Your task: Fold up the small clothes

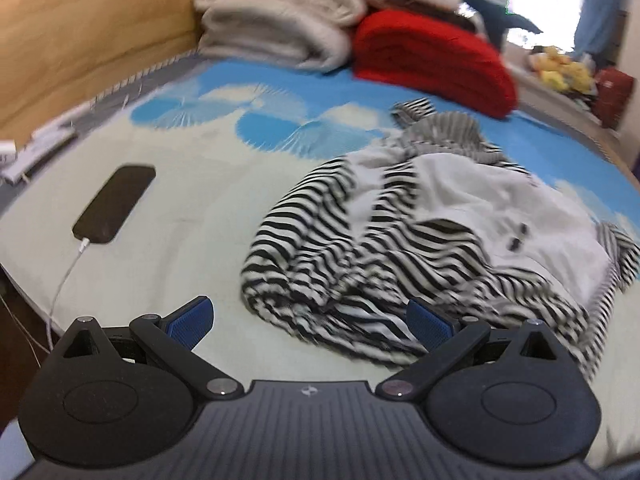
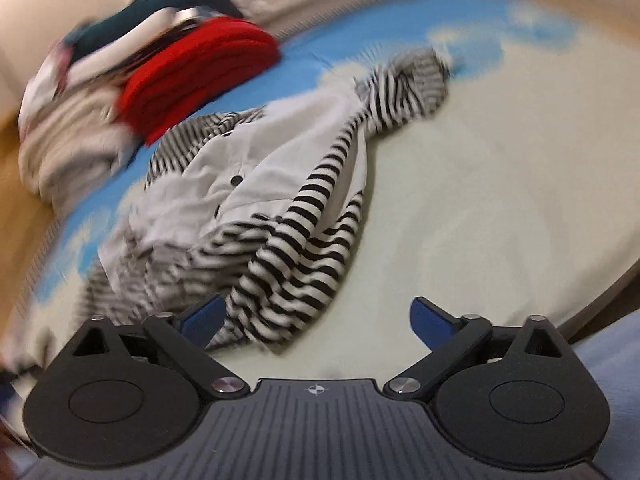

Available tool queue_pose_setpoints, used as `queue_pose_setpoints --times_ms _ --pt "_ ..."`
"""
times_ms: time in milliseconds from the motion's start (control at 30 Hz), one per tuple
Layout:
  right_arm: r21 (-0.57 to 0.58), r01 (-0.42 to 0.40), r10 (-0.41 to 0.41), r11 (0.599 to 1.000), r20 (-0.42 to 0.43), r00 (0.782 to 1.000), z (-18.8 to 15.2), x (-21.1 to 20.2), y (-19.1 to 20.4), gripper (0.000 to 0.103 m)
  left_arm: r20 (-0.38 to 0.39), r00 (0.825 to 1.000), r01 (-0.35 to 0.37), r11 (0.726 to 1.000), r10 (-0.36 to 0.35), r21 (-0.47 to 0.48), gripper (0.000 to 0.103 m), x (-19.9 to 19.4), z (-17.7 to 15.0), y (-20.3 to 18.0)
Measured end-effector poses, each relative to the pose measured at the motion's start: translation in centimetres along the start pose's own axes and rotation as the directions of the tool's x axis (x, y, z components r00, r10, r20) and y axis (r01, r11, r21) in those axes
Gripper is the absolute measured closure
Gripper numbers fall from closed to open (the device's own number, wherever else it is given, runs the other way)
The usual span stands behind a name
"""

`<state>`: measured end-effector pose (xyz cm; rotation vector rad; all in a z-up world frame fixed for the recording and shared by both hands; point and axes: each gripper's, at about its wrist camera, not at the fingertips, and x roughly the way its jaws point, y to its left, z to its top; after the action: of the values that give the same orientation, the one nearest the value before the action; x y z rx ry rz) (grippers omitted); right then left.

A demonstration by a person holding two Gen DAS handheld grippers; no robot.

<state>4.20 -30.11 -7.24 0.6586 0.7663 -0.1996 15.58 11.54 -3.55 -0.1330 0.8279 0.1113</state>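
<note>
Both grippers spread wide, nothing pinched. Left gripper (image 1: 310, 322): blue pads (image 1: 192, 318) far apart, the garment's near hem shows between them, contact w/ fabric can't tell. Right gripper (image 2: 316, 320): jaws equally wide, striped sleeve end sits between the pads (image 2: 434, 320), closer to the left one; touching or not, can't tell.

Striped garment (image 1: 420, 240): small b/w striped top w/ a pale grey front panel and dark buttons, crumpled in a heap on the bed sheet (image 1: 160, 248), not folded. Lies on the pale part of the sheet, far edge reaching the blue print. In right wrist view the garment (image 2: 256, 216) has one sleeve stretched away toward the blue area, another draped toward cam.

Bkgd: red blanket (image 1: 434, 60) folded, just beyond the garment; white blankets (image 1: 276, 16) stacked beside it on the left. Phone (image 1: 114, 204) flat on the sheet w/ white cable (image 1: 66, 276) plugged in, well apart from the garment, left side. Both views motion-blurred, right wrist more.
</note>
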Motion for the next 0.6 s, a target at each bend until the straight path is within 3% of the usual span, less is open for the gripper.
queue_pose_setpoints --times_ms 100,167,267,300,333,400,467,600 --pt "0.089 -0.072 0.081 0.993 -0.094 0.992 1.8 3.5 0.8 0.011 -0.067 0.998 -0.006 0.999 0.003 -0.054 0.0 3.3 2.0 1.0" --pt "0.11 -0.111 0.129 0.988 -0.175 0.976 2.4 6.4 1.9 0.017 -0.099 0.995 -0.018 0.997 0.011 -0.072 0.0 5.5 2.8 1.5" --pt "0.085 -0.106 0.125 0.991 -0.253 0.959 1.8 10.4 3.7 0.025 -0.158 0.987 -0.012 0.997 0.0 -0.075 0.0 9.3 3.2 1.8" --pt "0.063 -0.072 0.086 0.995 -0.267 0.96 1.3 11.7 4.1 0.047 -0.182 0.983 -0.016 0.996 0.0 -0.085 0.0 10.4 3.0 1.9" --pt "0.035 -0.046 0.054 0.998 -0.274 0.96 0.8 12.5 4.4 0.078 -0.206 0.978 -0.014 0.995 -0.007 -0.1 0.0 11.7 2.9 2.2" --pt "-0.048 -0.003 -0.01 0.999 -0.276 0.961 0.3 12.6 4.7 0.093 -0.259 0.965 -0.005 0.989 -0.033 -0.148 0.001 13.5 2.6 2.9" --pt "-0.091 -0.046 0.023 0.995 -0.239 0.971 0.6 10.7 4.0 0.096 -0.274 0.958 0.02 0.969 -0.09 -0.248 0.002 14.2 2.6 4.3" --pt "-0.11 -0.082 0.064 0.991 -0.161 0.985 2.5 5.3 0.7 0.097 -0.193 0.971 0.056 0.919 -0.142 -0.391 0.003 12.5 1.9 6.5"
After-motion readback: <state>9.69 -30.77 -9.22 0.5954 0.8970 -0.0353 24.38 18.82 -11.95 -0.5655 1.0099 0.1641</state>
